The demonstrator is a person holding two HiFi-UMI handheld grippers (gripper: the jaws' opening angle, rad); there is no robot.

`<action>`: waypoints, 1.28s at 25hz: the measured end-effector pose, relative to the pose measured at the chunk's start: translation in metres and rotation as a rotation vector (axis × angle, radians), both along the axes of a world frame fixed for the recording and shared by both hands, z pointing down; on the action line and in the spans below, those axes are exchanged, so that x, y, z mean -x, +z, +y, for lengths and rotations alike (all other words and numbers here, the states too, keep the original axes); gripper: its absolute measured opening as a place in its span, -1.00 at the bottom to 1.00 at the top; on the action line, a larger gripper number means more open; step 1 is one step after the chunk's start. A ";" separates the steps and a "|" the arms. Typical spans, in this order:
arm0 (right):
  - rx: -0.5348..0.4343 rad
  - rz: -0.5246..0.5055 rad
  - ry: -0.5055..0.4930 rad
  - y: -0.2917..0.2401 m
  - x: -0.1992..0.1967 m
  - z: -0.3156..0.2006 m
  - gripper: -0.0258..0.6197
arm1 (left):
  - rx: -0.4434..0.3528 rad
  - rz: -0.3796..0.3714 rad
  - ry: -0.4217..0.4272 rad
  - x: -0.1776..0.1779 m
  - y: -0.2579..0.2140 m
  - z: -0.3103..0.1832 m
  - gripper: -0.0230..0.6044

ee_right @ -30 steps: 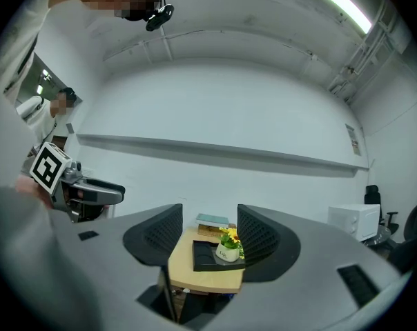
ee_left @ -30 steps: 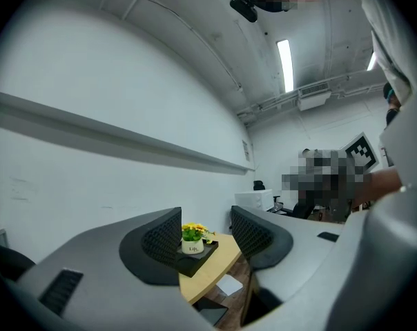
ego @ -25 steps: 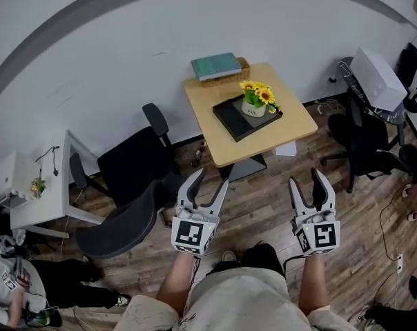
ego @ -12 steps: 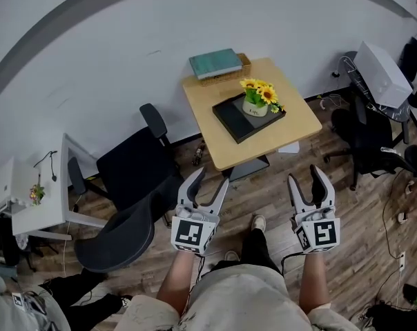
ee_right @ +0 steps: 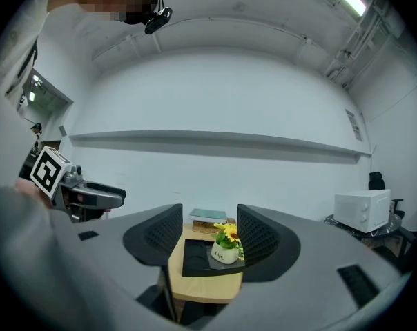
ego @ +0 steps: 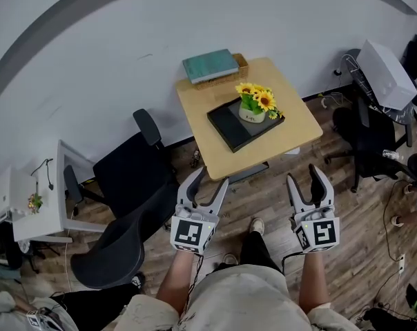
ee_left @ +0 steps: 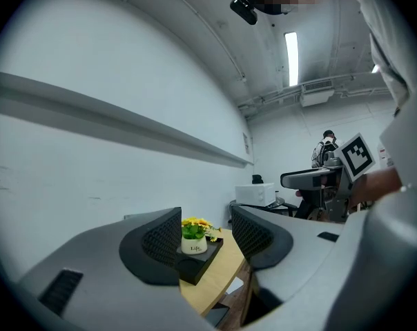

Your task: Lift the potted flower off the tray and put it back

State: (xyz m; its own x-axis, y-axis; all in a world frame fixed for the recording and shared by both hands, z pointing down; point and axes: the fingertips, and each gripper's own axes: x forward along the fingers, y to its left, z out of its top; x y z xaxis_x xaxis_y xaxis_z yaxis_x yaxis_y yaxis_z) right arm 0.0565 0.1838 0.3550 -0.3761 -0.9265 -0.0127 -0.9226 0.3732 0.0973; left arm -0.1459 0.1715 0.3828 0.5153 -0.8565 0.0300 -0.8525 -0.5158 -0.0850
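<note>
Right, approach phase by the look of it: left claw [ego: 210, 179] and right claw [ego: 304, 175] both gape empty, well short of the table [ego: 291, 126]. One potted flower [ego: 253, 106] stands on one black tray [ego: 226, 126] mid-table, at the tray's end nearer the table's right edge. Next, I'd say: reach the near edge, bracket the pot, squeeze, lift straight. Two claws, one table.

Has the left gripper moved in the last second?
Yes. The left gripper has come forward: the near corner of the wooden table now lies closer to it.
</note>
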 end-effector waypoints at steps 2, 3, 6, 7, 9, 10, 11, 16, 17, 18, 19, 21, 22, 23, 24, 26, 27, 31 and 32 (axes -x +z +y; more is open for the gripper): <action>0.008 -0.005 -0.006 0.002 -0.005 -0.014 -0.15 | 0.003 -0.004 -0.004 -0.006 -0.002 -0.013 -0.22; 0.012 -0.007 -0.009 0.003 -0.007 -0.021 -0.15 | 0.005 -0.006 -0.006 -0.009 -0.002 -0.020 -0.22; 0.022 -0.016 -0.020 0.005 -0.016 -0.044 -0.15 | 0.024 -0.019 -0.009 -0.019 0.003 -0.039 -0.22; 0.025 -0.020 -0.024 0.006 -0.019 -0.052 -0.15 | 0.035 -0.022 -0.011 -0.023 0.004 -0.045 -0.22; 0.027 -0.025 -0.033 0.006 -0.027 -0.067 -0.15 | 0.038 -0.026 -0.016 -0.031 0.004 -0.058 -0.22; 0.027 -0.027 -0.039 0.006 -0.031 -0.076 -0.15 | 0.032 -0.028 -0.019 -0.034 0.003 -0.066 -0.22; 0.027 -0.028 -0.045 0.005 -0.034 -0.084 -0.15 | 0.026 -0.031 -0.022 -0.038 0.001 -0.074 -0.22; 0.023 -0.041 -0.062 0.001 -0.060 -0.125 -0.15 | 0.018 -0.048 -0.037 -0.060 -0.007 -0.112 -0.22; 0.023 -0.045 -0.064 0.001 -0.066 -0.133 -0.15 | 0.019 -0.052 -0.041 -0.066 -0.009 -0.119 -0.22; 0.023 -0.050 -0.066 0.000 -0.072 -0.141 -0.15 | 0.019 -0.054 -0.044 -0.071 -0.011 -0.126 -0.22; 0.022 -0.055 -0.069 -0.001 -0.078 -0.149 -0.15 | 0.018 -0.055 -0.047 -0.076 -0.012 -0.133 -0.22; 0.018 -0.065 -0.075 -0.002 -0.089 -0.165 -0.15 | 0.018 -0.057 -0.049 -0.086 -0.014 -0.147 -0.22; 0.016 -0.070 -0.076 -0.002 -0.094 -0.172 -0.15 | 0.020 -0.059 -0.052 -0.091 -0.014 -0.154 -0.22; 0.015 -0.075 -0.077 -0.002 -0.099 -0.180 -0.15 | 0.022 -0.062 -0.055 -0.095 -0.014 -0.160 -0.22; 0.013 -0.081 -0.079 -0.001 -0.103 -0.186 -0.15 | 0.022 -0.065 -0.060 -0.099 -0.015 -0.165 -0.22; 0.009 -0.090 -0.085 -0.001 -0.111 -0.197 -0.15 | 0.020 -0.071 -0.067 -0.106 -0.018 -0.176 -0.22; 0.008 -0.092 -0.088 -0.002 -0.116 -0.202 -0.15 | 0.018 -0.073 -0.068 -0.110 -0.019 -0.181 -0.22; 0.008 -0.098 -0.094 -0.002 -0.131 -0.220 -0.15 | 0.010 -0.083 -0.070 -0.124 -0.021 -0.196 -0.22; 0.008 -0.100 -0.095 -0.001 -0.133 -0.223 -0.15 | 0.009 -0.085 -0.069 -0.126 -0.021 -0.199 -0.22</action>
State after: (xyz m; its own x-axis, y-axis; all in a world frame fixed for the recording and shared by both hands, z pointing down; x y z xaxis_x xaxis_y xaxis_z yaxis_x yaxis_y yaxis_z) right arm 0.1897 -0.0396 0.3539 -0.4591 -0.8871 -0.0471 -0.8882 0.4595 0.0036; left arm -0.0203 -0.0273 0.3616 0.4500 -0.8896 0.0788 -0.8761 -0.4568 -0.1542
